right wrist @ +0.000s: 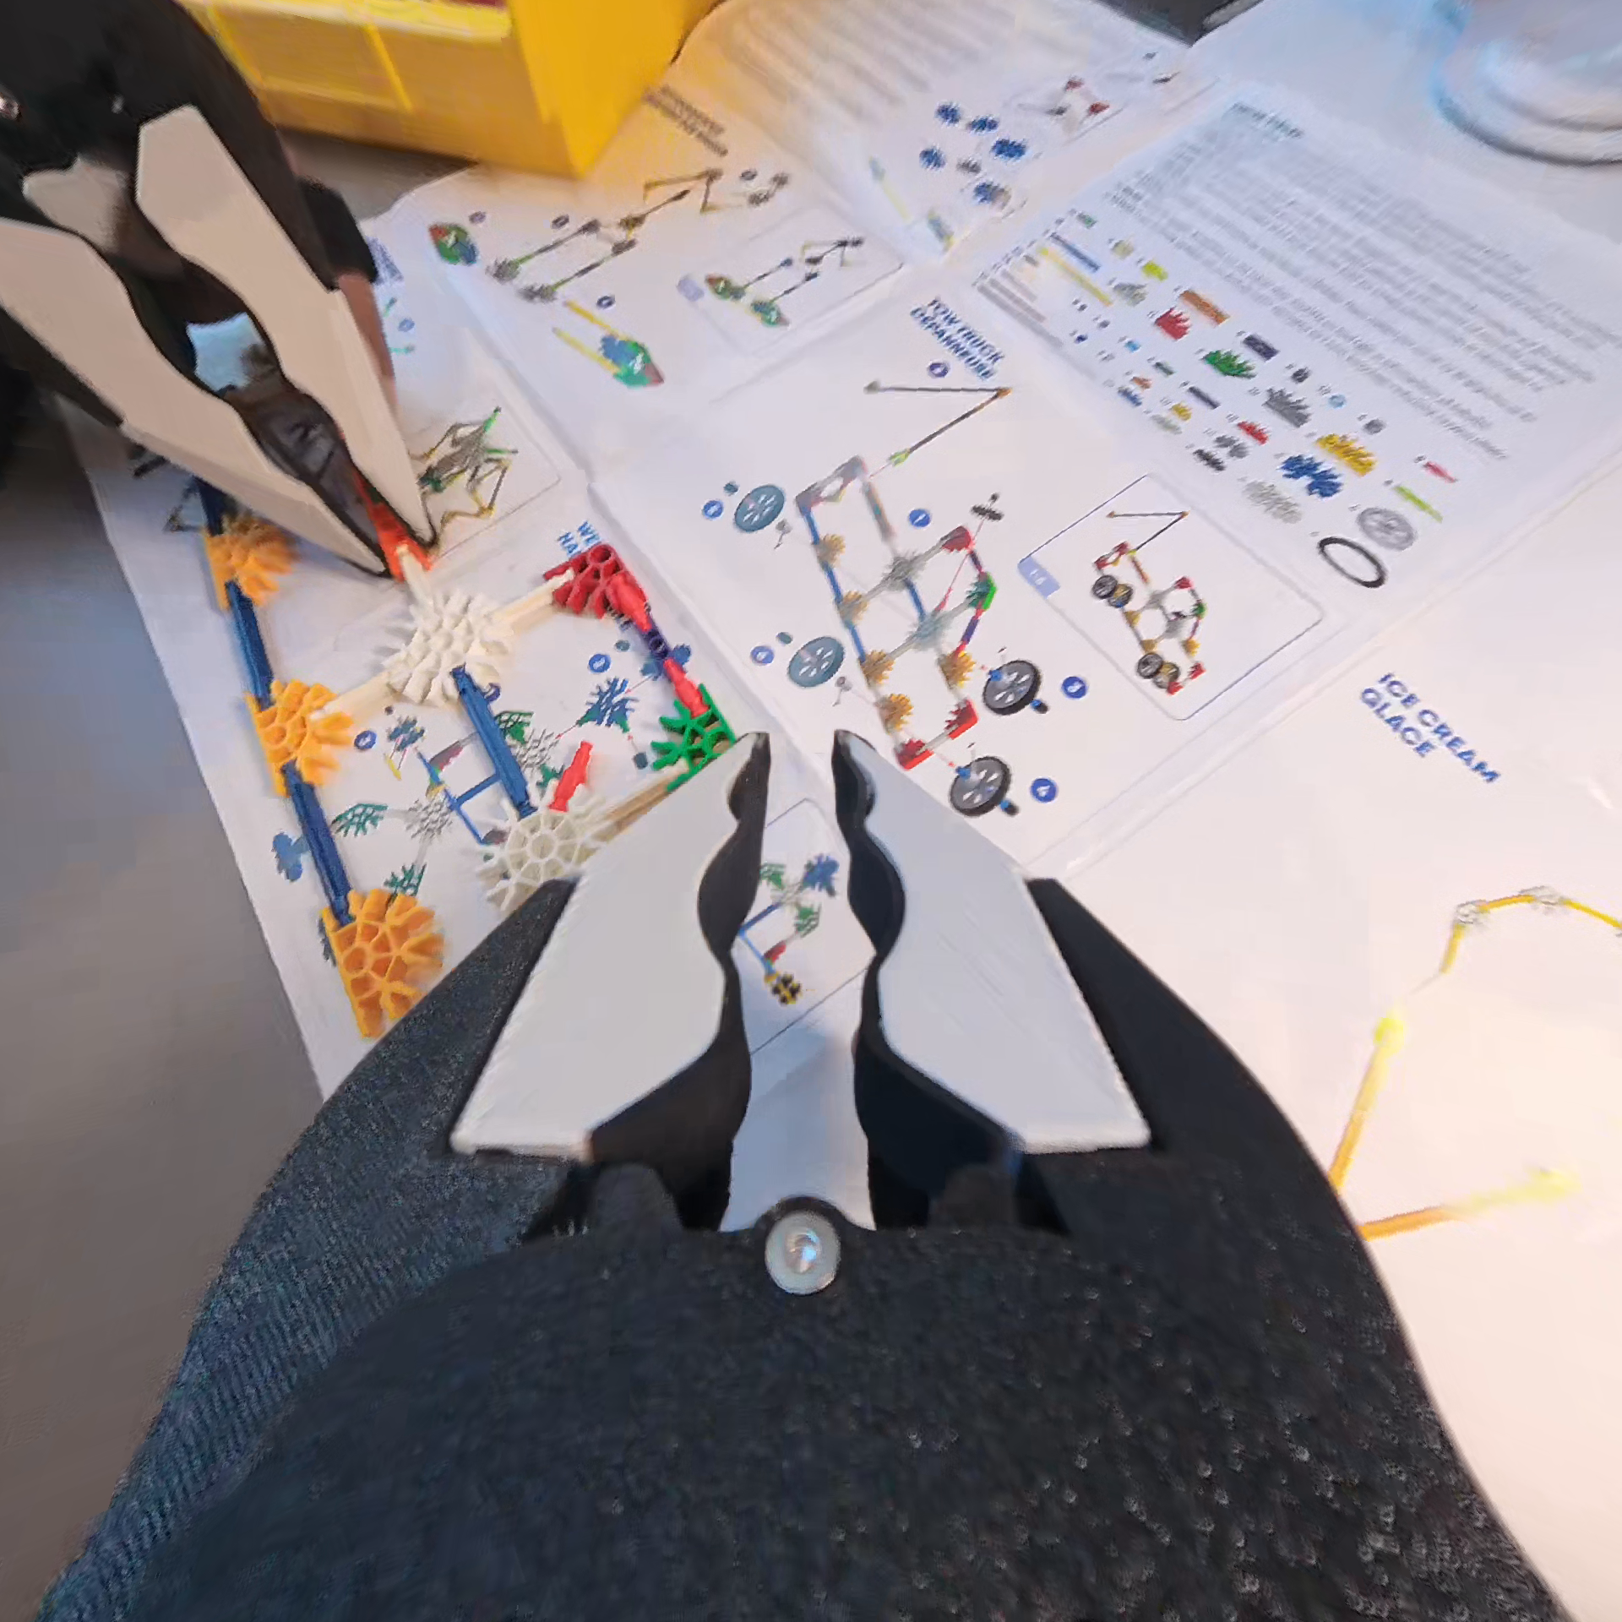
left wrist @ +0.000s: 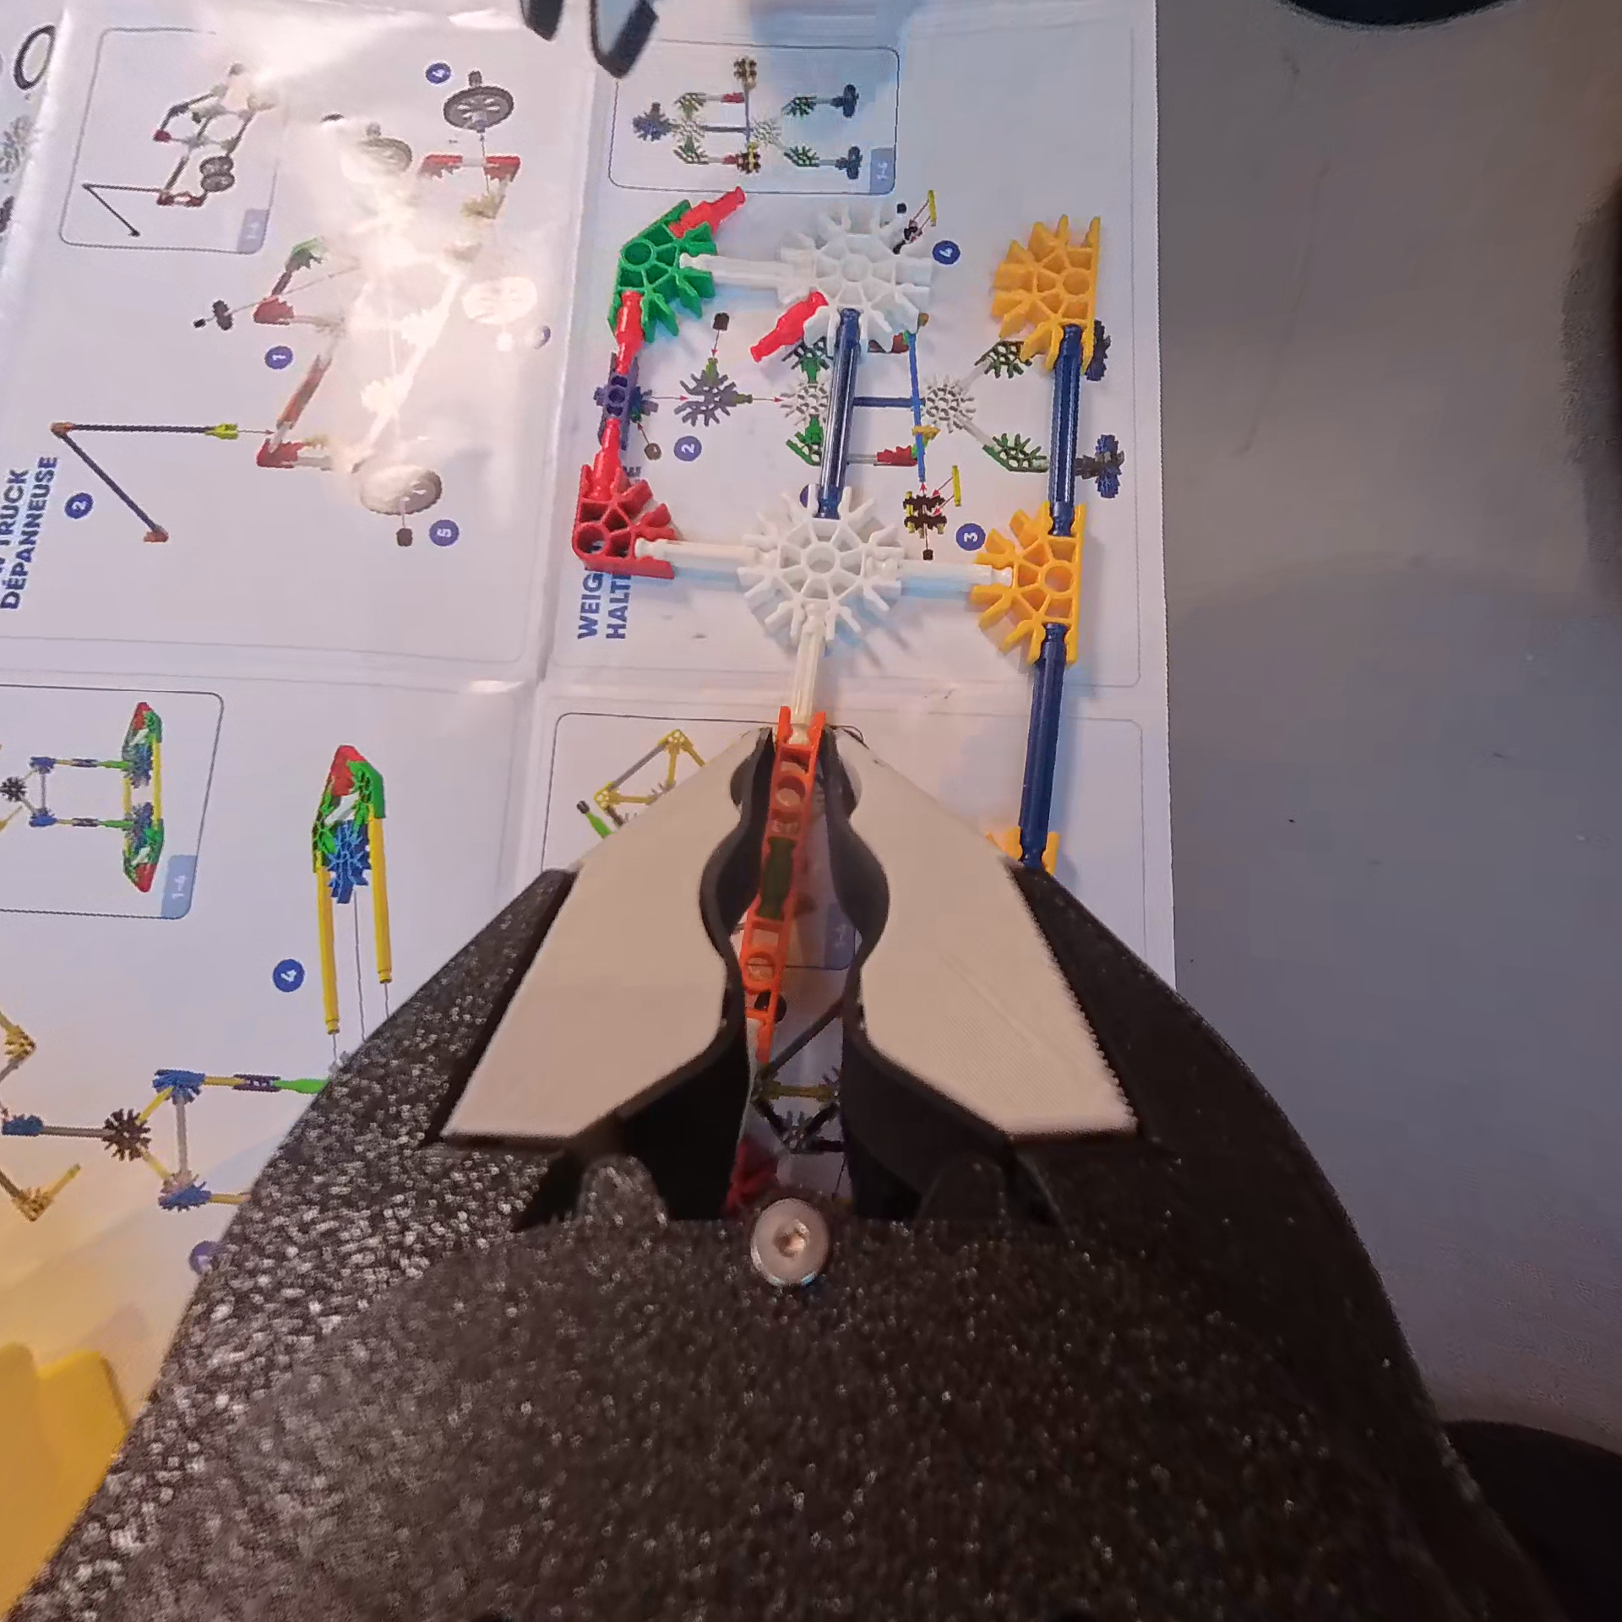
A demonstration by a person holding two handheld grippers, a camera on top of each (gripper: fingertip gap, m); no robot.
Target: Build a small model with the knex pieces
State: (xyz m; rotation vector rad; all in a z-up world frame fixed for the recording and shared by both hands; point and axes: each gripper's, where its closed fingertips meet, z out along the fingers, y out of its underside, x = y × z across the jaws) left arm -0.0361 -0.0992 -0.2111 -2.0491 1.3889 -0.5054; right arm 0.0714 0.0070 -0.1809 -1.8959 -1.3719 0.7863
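Left wrist view: left gripper [left wrist: 797,733], white faces over grainy black shells, is pinched on an orange connector [left wrist: 777,864], a slim perforated strip standing on edge between wavy black pads.
Joint: a white rod [left wrist: 806,674] runs from the orange piece into a white snowflake hub [left wrist: 821,562].
Frame: 2 white hubs, 2 yellow half-discs [left wrist: 1036,575], a blue rod [left wrist: 1044,746], a red corner piece [left wrist: 619,527] and a green fan piece [left wrist: 658,272], all lying flat on a glossy, creased instruction sheet [left wrist: 351,614].
Right wrist view: right gripper [right wrist: 800,746] hangs just above the sheet near the green piece [right wrist: 693,728], its tips parted by a narrow gap, nothing between them.
Seen only here: left gripper [right wrist: 399,549] slanting steeply down onto the frame's far end; a yellow box [right wrist: 491,79] beyond; a clear, blurred object, perhaps a glass vessel [right wrist: 1536,79], top right.
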